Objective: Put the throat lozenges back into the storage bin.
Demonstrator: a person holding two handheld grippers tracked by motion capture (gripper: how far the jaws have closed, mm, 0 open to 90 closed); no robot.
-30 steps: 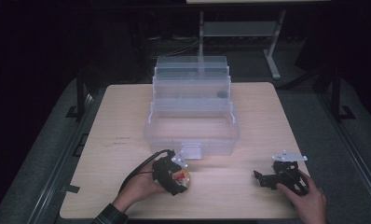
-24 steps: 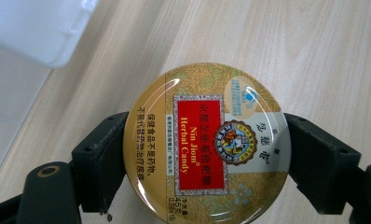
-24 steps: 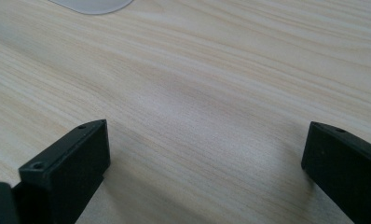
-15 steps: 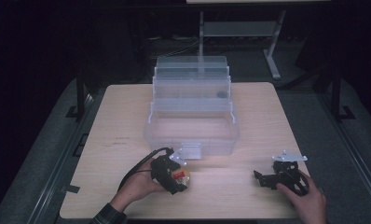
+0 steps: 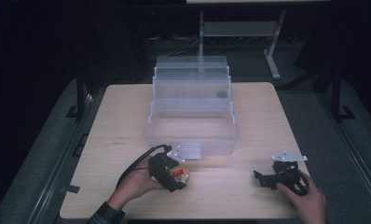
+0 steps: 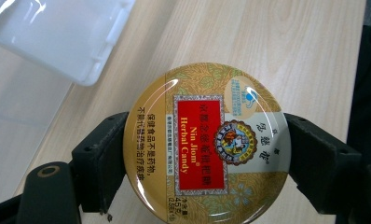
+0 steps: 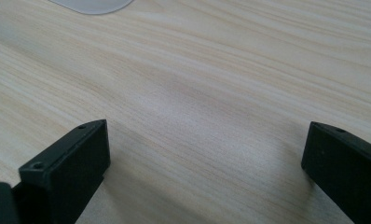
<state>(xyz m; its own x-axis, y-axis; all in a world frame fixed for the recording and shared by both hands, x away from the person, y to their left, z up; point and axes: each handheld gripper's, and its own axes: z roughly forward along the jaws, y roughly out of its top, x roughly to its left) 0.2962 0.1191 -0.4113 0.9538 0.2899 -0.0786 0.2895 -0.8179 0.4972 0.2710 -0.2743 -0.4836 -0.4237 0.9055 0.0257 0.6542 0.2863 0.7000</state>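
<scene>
Your left gripper (image 5: 174, 173) sits at about 7 o'clock on the wooden table (image 5: 267, 116), and its two black jaws are pressed against opposite sides of a round candy tin (image 6: 207, 144), gold with a red label reading Nin Jiom Herbal Candy. In the high view the tin (image 5: 180, 175) lies near the table's front edge, just short of the clear plastic organizer box (image 5: 193, 126) that stands at the table's centre toward 12 o'clock. That box is the nearest obstacle: its front wall and white latch (image 5: 186, 151) rise directly beyond the tin, and in the left gripper view a corner of it (image 6: 58, 37) shows at 10 o'clock, apart from the tin. Your right gripper (image 5: 267, 179) rests at about 5 o'clock, well apart from the tin, its jaws spread wide over bare wood with nothing between them. A black cable (image 5: 134, 165) trails from your left gripper toward your left hand (image 5: 134, 184).
</scene>
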